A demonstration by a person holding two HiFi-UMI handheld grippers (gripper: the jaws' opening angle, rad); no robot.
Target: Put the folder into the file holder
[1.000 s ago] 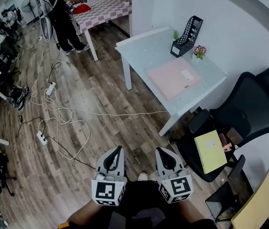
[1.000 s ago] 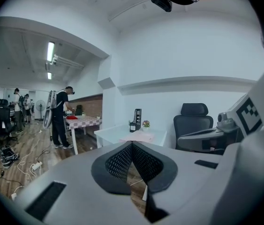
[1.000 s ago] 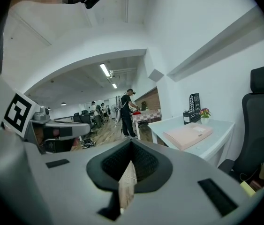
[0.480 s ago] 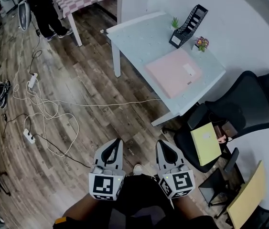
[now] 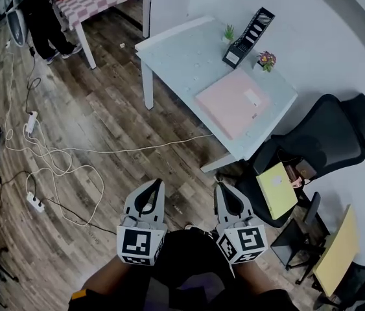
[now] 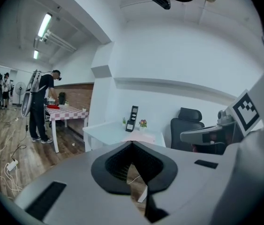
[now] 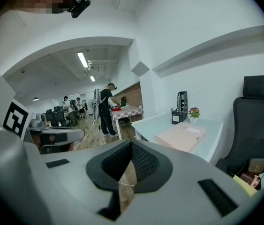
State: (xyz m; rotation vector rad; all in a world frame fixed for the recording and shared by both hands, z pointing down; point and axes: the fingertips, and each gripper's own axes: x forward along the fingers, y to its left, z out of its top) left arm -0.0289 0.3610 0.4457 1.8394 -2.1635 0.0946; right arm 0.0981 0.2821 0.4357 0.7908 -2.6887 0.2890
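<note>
Folder: a flat, pale pink folder point(image 5: 233, 102) with a small white label lies closed on the near right part of the table; nothing touches it; it is well ahead of both sets of fingertips, across a stretch of bare floor

File holder: a black mesh file holder point(image 5: 249, 34) stands upright at the table's far edge by the wall; it is beyond the pink folder and apart from it

Table: a white rectangular table point(image 5: 182, 54) set against the white wall; a small green potted plant point(image 5: 228, 31) sits just left of the file holder; a small pot of pink flowers point(image 5: 266, 60) sits just to its right

Left gripper: the grey left gripper point(image 5: 158, 184) is low in the head view, over the floor and pointed towards the table; its jaws are pressed together tip to tip, with nothing between them

Right gripper: the grey right gripper point(image 5: 220, 185) is level beside the left one; its jaws likewise meet and are empty

Chair: a black office chair point(image 5: 328, 138) stands right of the table; a yellow-green folder point(image 5: 276, 190) rests on its seat

Floor: wood-plank floor point(image 5: 104, 122); white cables point(image 5: 52, 157) trail across it at the left
</note>
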